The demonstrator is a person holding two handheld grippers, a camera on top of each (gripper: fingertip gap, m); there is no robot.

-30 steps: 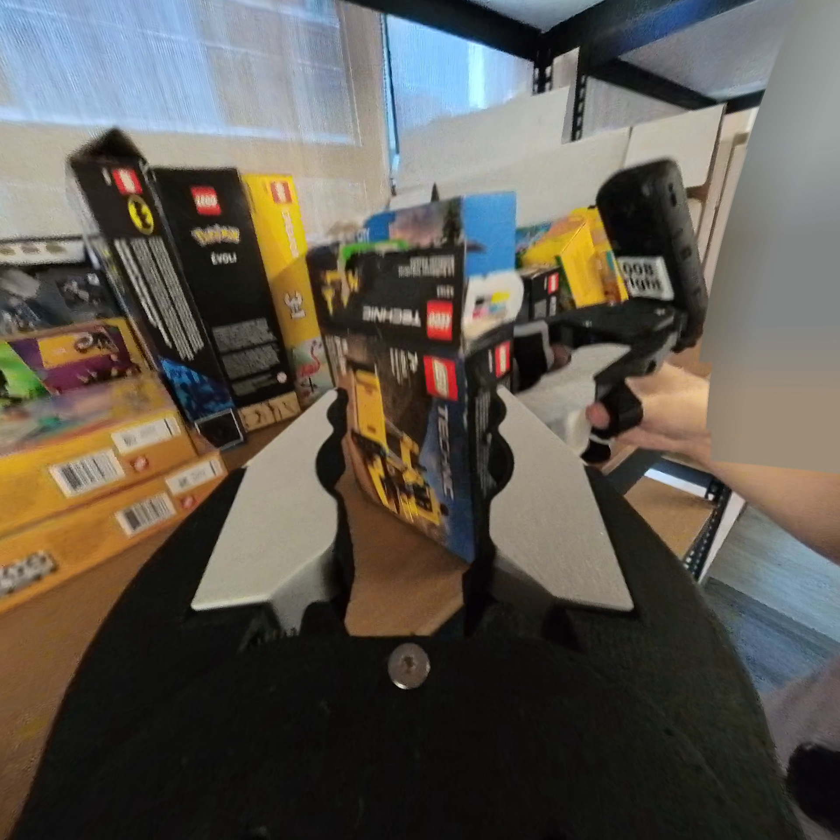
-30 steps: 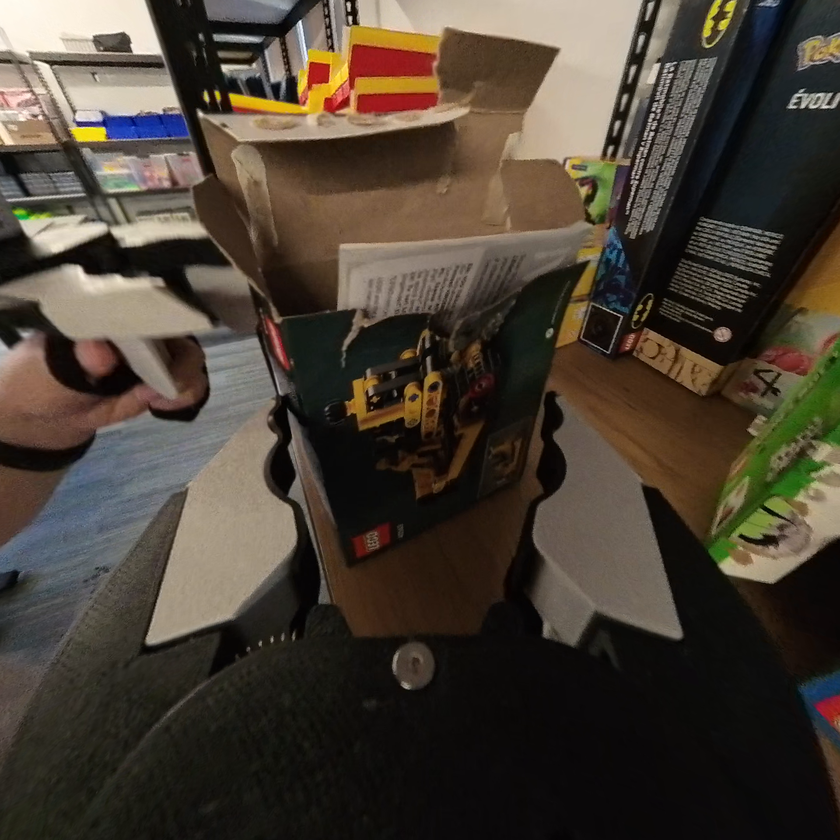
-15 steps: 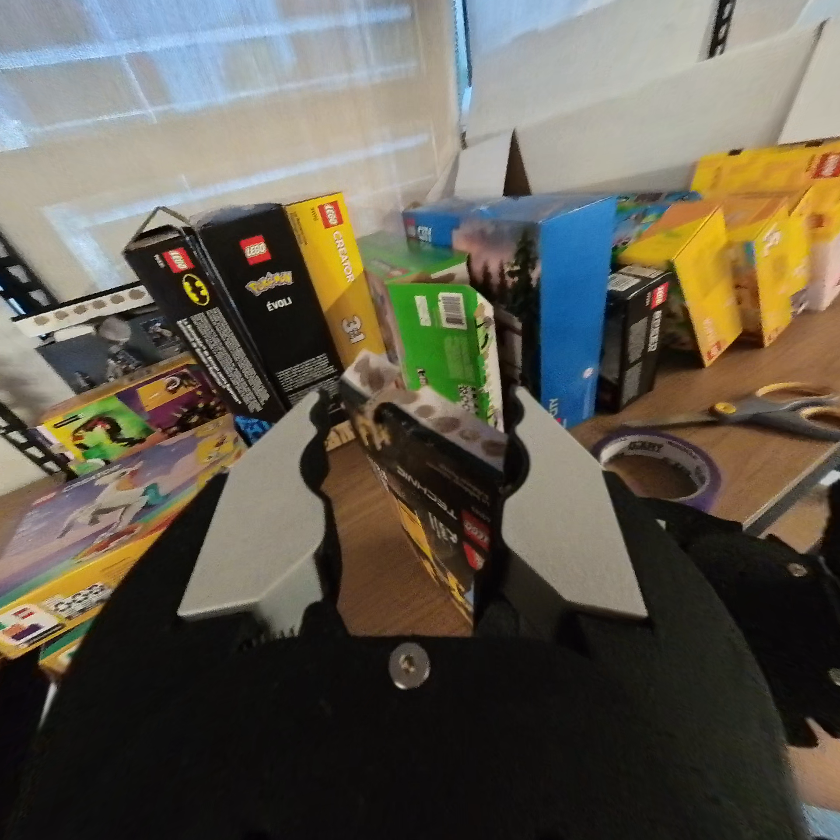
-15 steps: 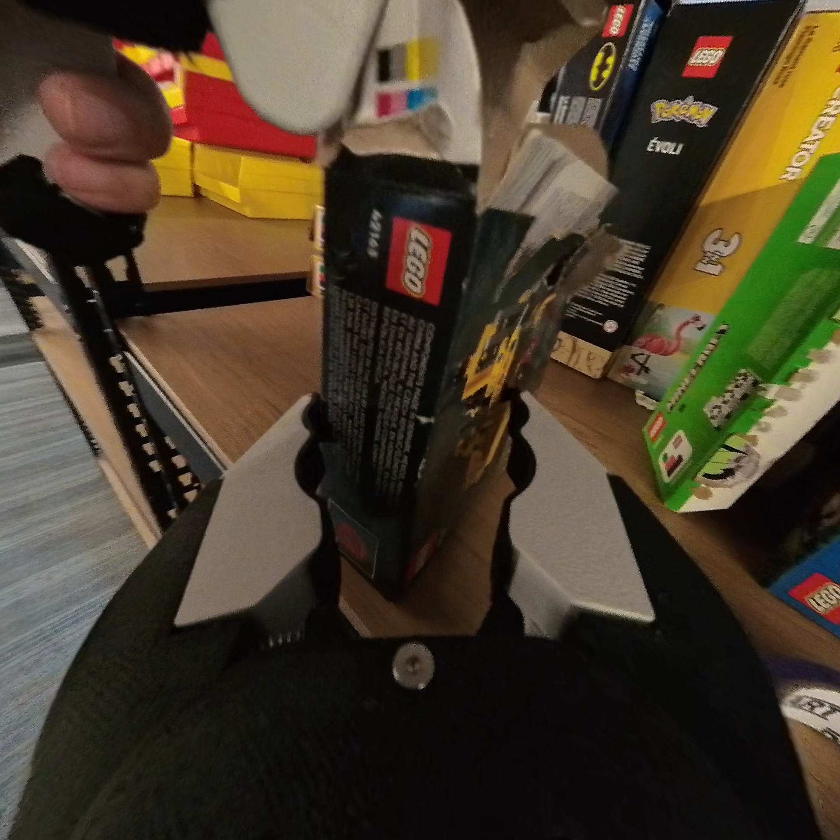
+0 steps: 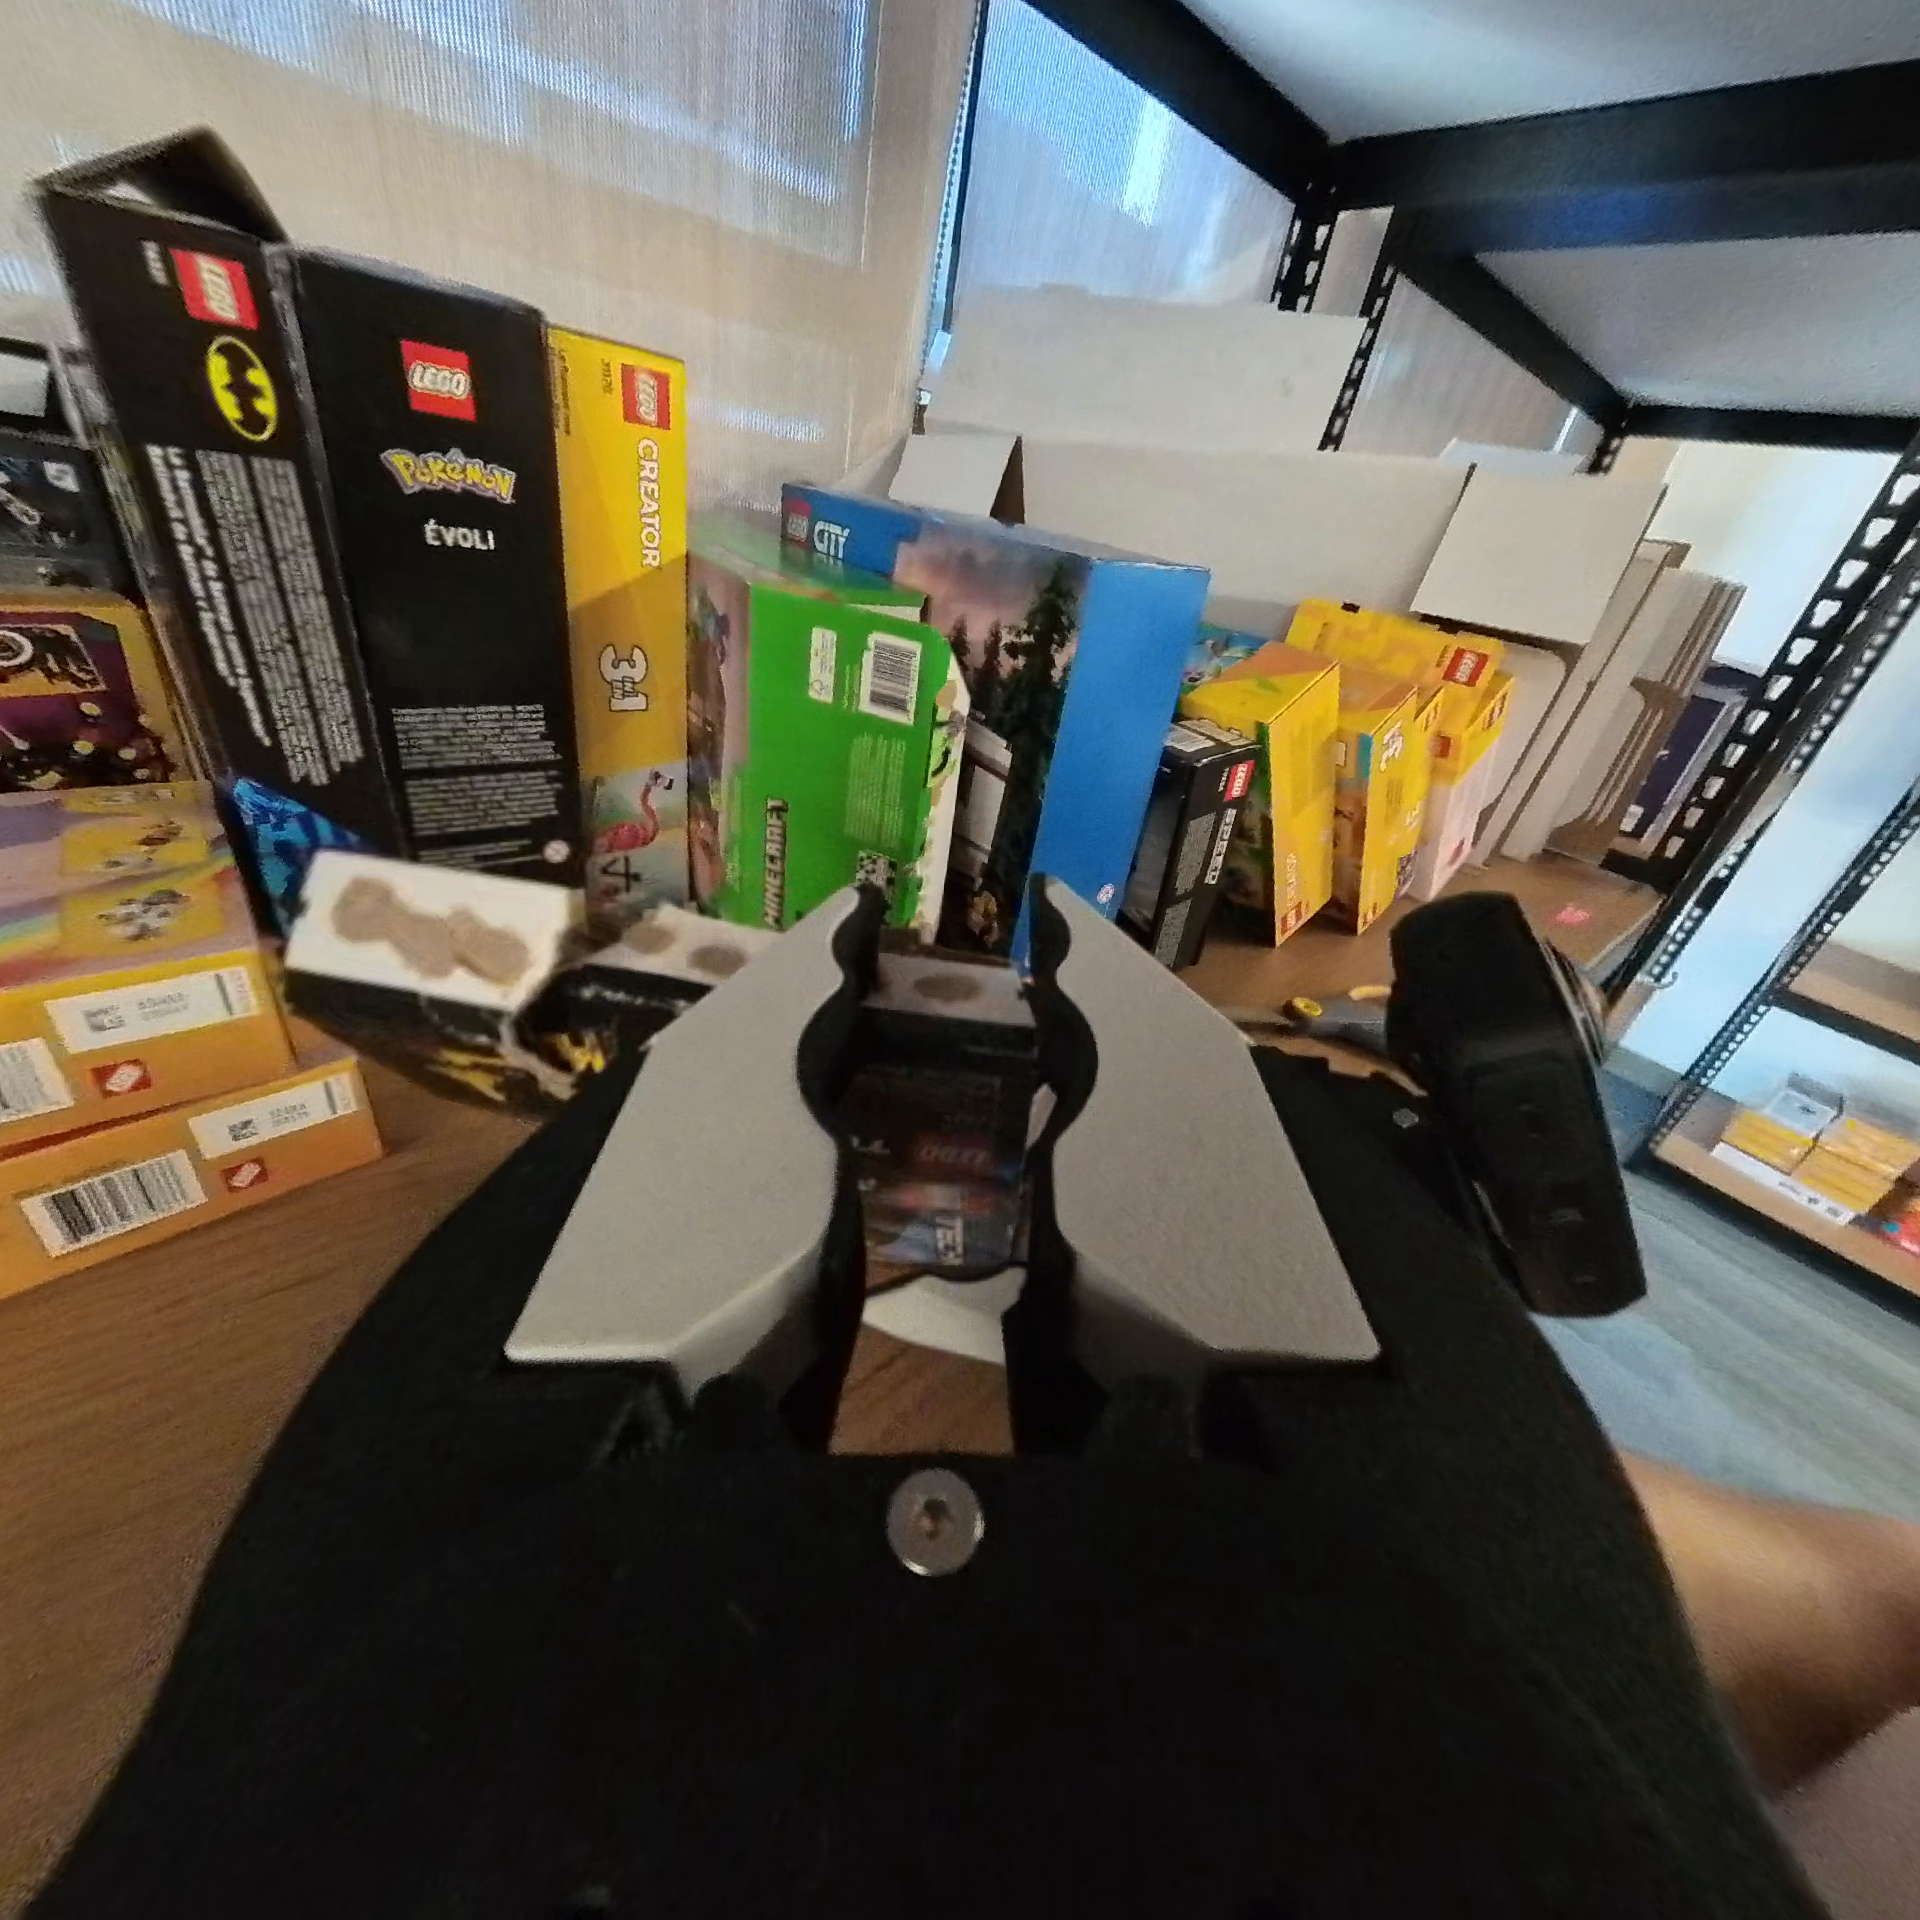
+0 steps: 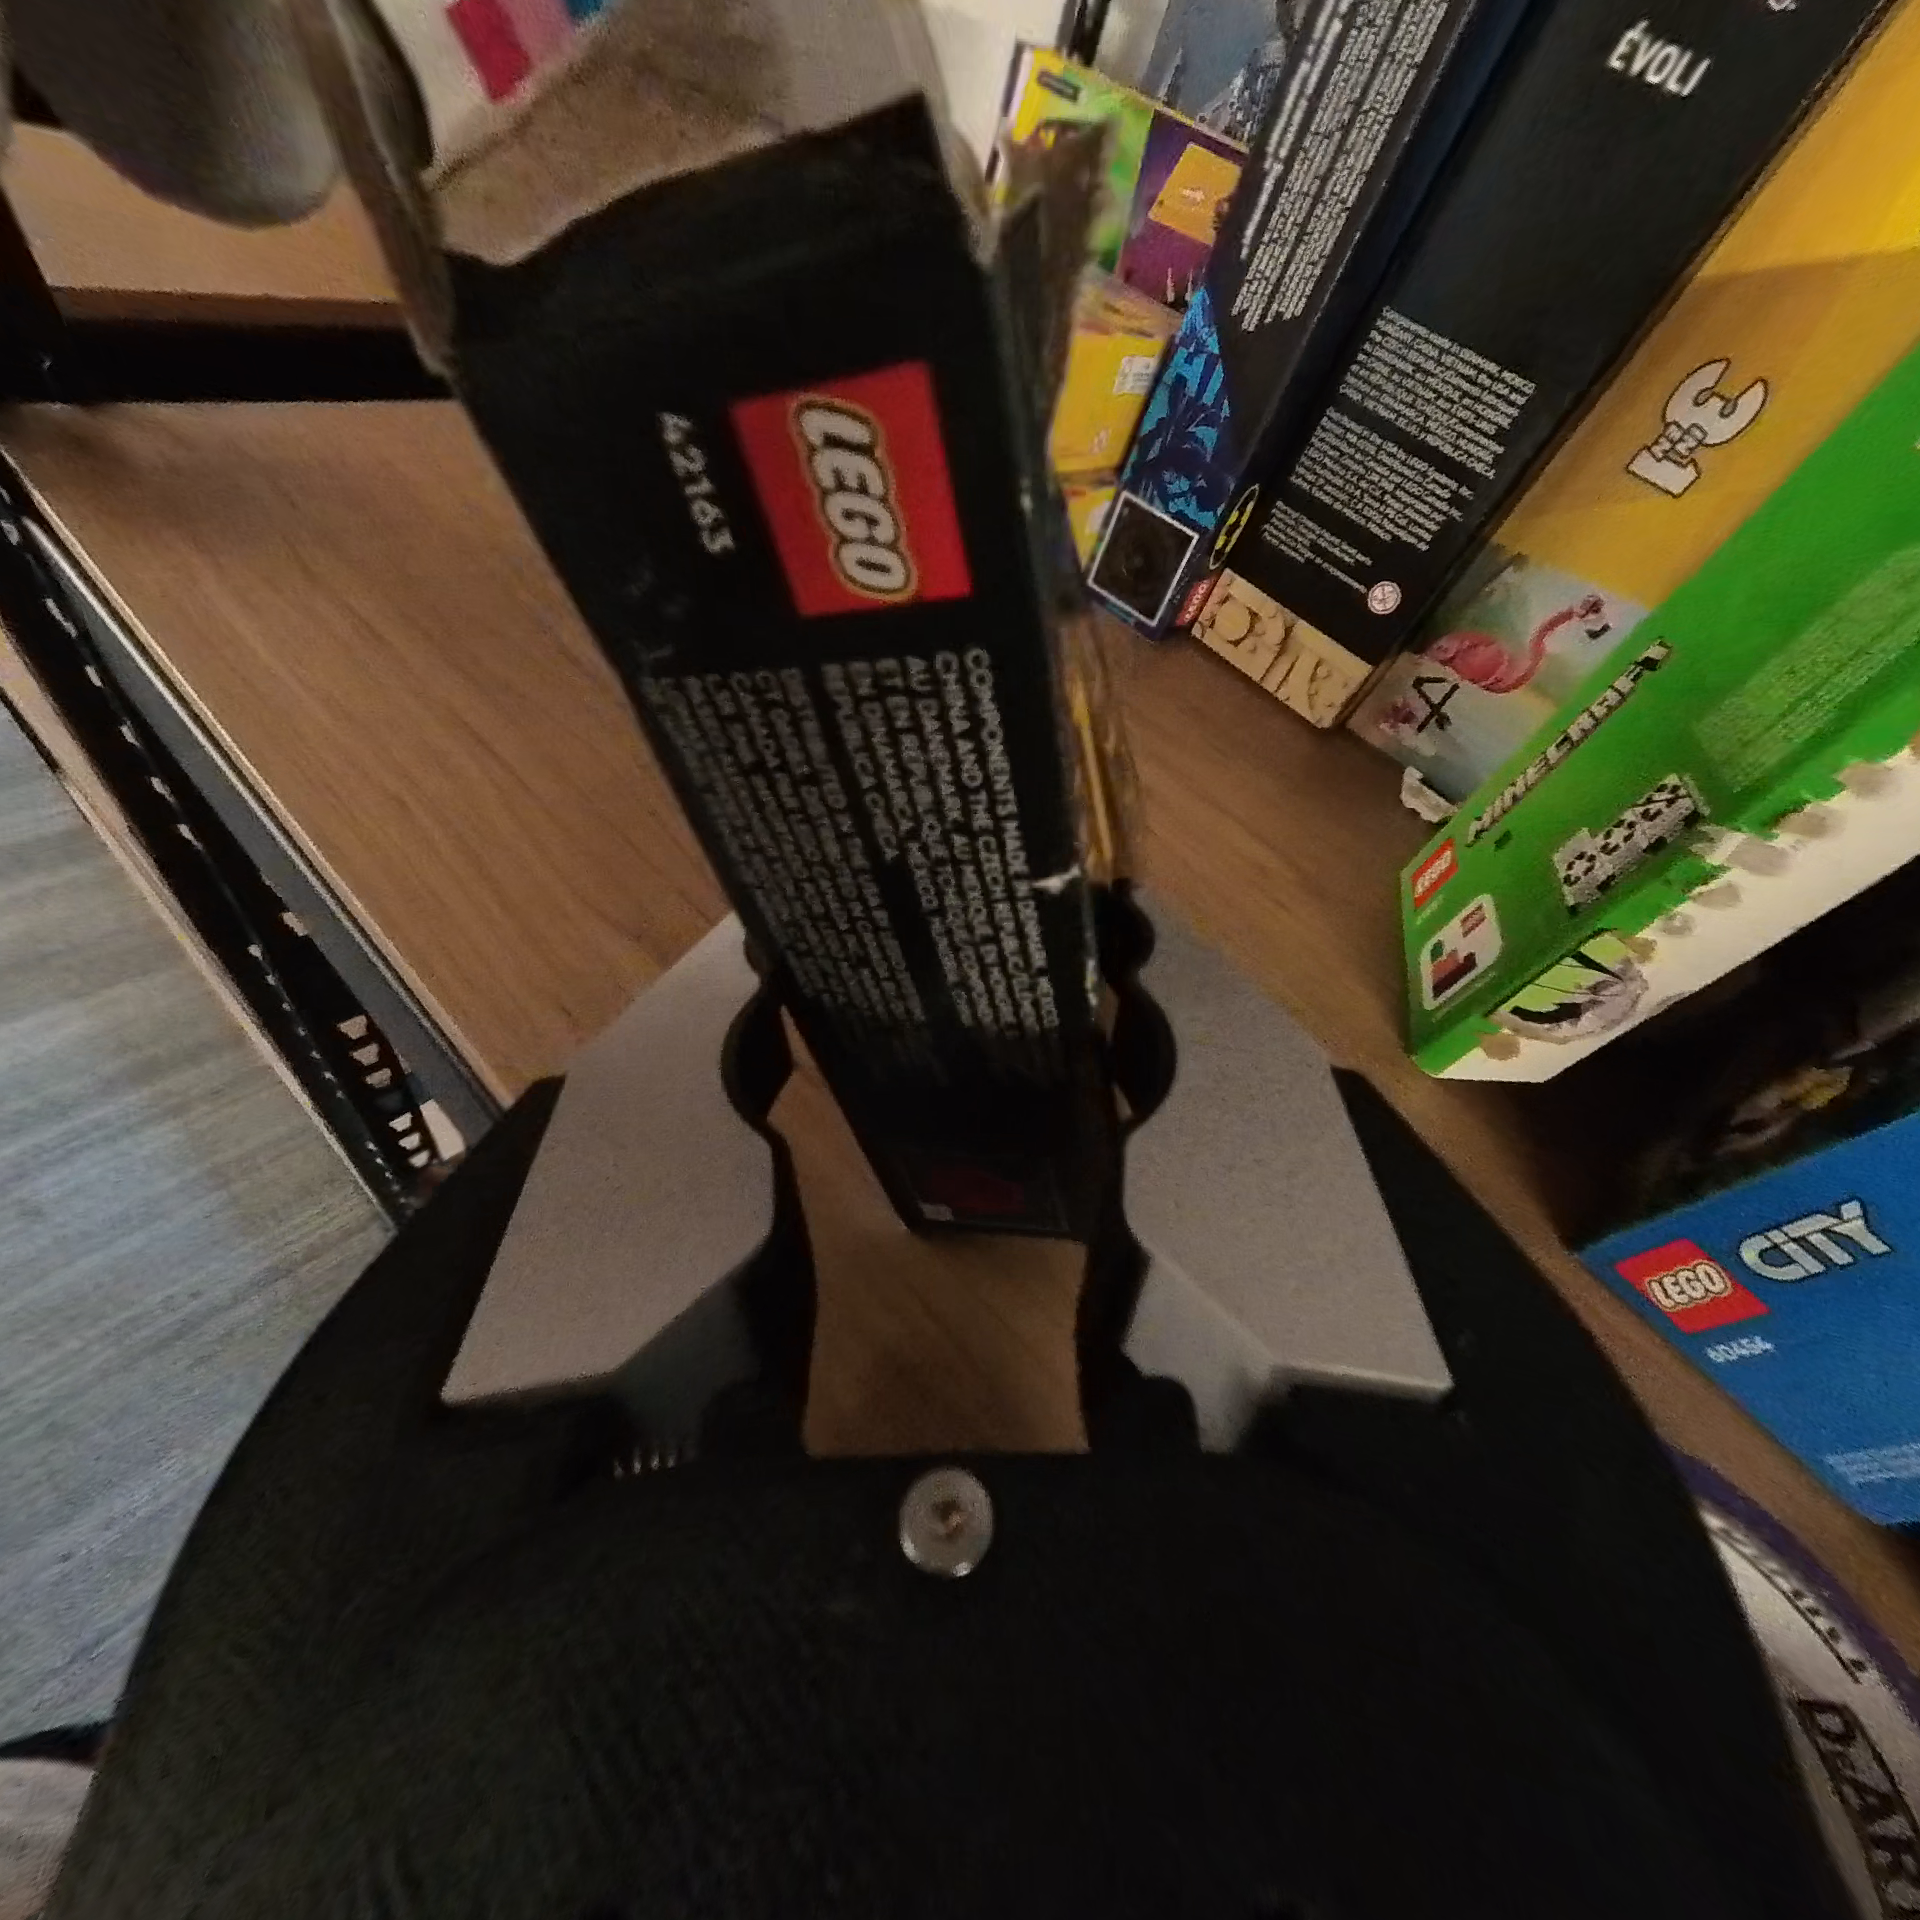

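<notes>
We see the left gripper [image 5: 948, 940] clenched on the top end of a small black box [image 5: 940, 1112], which sits between its two fingers. The right gripper [image 6: 935, 966] grasps the lower end of the same black box [image 6: 831, 644], so the box stands tilted above the wooden worktop [image 6: 364, 665]. Behind it a row of toy boxes stands upright, with a green box [image 5: 821, 727] and a blue box [image 5: 1081, 717] nearest.
</notes>
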